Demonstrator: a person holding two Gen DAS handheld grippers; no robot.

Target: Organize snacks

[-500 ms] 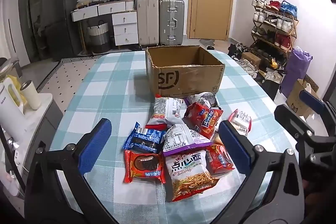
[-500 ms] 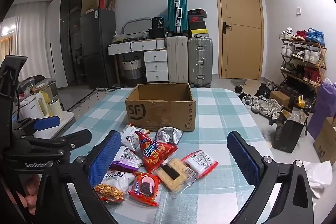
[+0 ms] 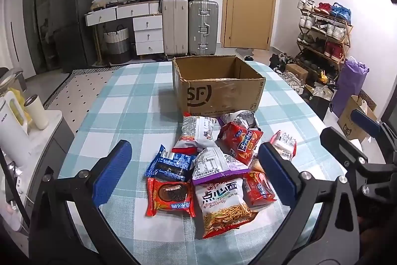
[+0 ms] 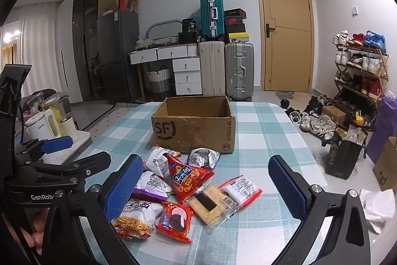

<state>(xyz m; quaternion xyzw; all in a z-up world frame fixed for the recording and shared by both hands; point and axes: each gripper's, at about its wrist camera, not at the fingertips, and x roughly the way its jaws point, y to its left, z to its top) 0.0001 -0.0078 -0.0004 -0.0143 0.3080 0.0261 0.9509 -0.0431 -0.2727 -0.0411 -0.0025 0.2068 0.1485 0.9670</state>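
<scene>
The table (image 3: 129, 101), under a teal checked cloth, spreads ahead of both grippers. On it, beyond the fingertips, sits an open cardboard box (image 3: 220, 96) – the snack packets (image 3: 215, 165) lie heaped just in front of it. The left gripper (image 3: 196, 170) stands wide with nothing gripped; the pile shows between its blue pads, a noodle packet (image 3: 223, 208) nearest. The right gripper (image 4: 206, 183) is equally wide and holds nothing – a clear cracker pack (image 4: 211, 203) lies between its fingers, a red cookie packet (image 4: 175, 221) by the left pad.
</scene>
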